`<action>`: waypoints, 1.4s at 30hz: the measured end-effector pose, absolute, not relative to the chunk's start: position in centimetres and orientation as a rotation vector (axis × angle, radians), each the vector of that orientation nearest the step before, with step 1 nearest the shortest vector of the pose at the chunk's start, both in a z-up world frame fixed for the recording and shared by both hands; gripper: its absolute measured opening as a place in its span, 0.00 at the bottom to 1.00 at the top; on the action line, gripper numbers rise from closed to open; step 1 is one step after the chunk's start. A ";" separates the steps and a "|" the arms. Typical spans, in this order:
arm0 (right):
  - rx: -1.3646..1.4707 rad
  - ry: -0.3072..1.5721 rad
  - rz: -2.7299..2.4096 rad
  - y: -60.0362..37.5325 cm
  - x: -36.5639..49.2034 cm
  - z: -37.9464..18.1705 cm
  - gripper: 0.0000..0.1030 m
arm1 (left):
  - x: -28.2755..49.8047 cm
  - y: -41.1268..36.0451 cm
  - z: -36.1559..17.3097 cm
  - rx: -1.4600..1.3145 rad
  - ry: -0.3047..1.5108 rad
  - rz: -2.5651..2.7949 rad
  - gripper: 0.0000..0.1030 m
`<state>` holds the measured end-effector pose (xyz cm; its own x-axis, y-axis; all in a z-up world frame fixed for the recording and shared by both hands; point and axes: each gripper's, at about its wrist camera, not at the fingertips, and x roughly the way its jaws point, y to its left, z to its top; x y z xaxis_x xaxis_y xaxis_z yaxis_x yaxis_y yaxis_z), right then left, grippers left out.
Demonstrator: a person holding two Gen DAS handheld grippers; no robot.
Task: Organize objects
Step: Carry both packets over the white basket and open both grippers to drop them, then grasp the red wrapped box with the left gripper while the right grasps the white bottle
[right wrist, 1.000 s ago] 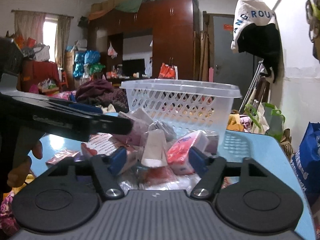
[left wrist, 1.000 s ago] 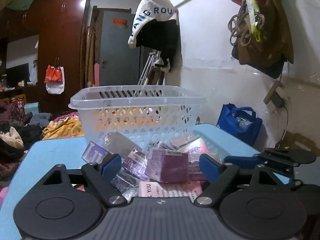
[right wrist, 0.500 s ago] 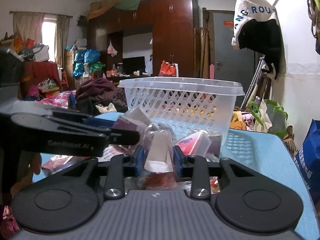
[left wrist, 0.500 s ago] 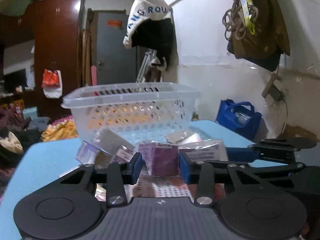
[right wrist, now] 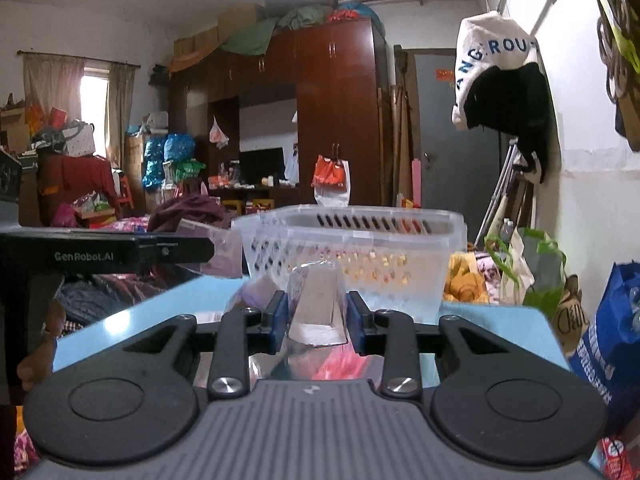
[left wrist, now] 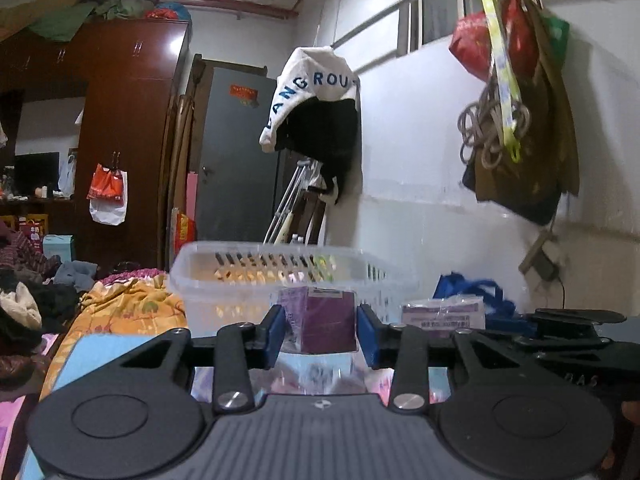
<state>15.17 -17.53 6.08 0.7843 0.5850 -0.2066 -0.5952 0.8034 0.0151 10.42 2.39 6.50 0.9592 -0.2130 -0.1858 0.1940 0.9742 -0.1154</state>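
My left gripper (left wrist: 322, 334) is shut on a purple packet (left wrist: 326, 320) and holds it up in front of the clear plastic basket (left wrist: 280, 276). My right gripper (right wrist: 316, 322) is shut on a silvery clear-wrapped packet (right wrist: 318, 308), also raised in front of the basket (right wrist: 400, 248). The left gripper with its purple packet (right wrist: 218, 250) shows at the left of the right wrist view. The right gripper's arm (left wrist: 576, 336) and a clear-wrapped purple packet (left wrist: 442, 312) show at the right of the left wrist view. More packets (right wrist: 340, 364) lie on the blue table (right wrist: 480, 332) below.
The basket stands at the far side of the blue table. A blue bag (right wrist: 612, 328) stands at the right of the table by the white wall (left wrist: 420, 160). Clothes and bedding (left wrist: 120, 300) lie beyond the table's left edge.
Both grippers closed on their packets and lifted them off the pile, up to the level of the basket.
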 end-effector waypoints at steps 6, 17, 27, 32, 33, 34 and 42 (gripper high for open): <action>-0.077 0.135 0.602 -15.2 19.3 11.1 0.34 | 15.7 3.2 11.3 -0.114 0.178 -0.165 0.41; -0.188 0.270 0.466 -11.4 29.1 10.4 0.36 | 27.7 3.8 9.7 -0.101 0.393 -0.072 0.45; -0.134 0.235 0.508 -15.0 24.8 10.0 1.00 | 21.1 6.3 8.5 -0.113 0.294 -0.109 1.00; -0.084 0.170 0.521 -19.9 18.4 7.3 1.00 | 13.9 7.6 7.3 -0.134 0.221 -0.098 1.00; -0.063 0.167 0.519 -20.7 17.5 6.6 1.00 | 12.9 7.8 6.9 -0.119 0.236 -0.092 1.00; -0.042 0.171 0.518 -21.6 16.7 5.8 1.00 | 11.5 7.9 6.3 -0.112 0.231 -0.087 1.00; 0.020 0.187 0.468 -23.7 13.2 -0.1 1.00 | 4.1 7.7 0.2 -0.050 0.219 -0.044 1.00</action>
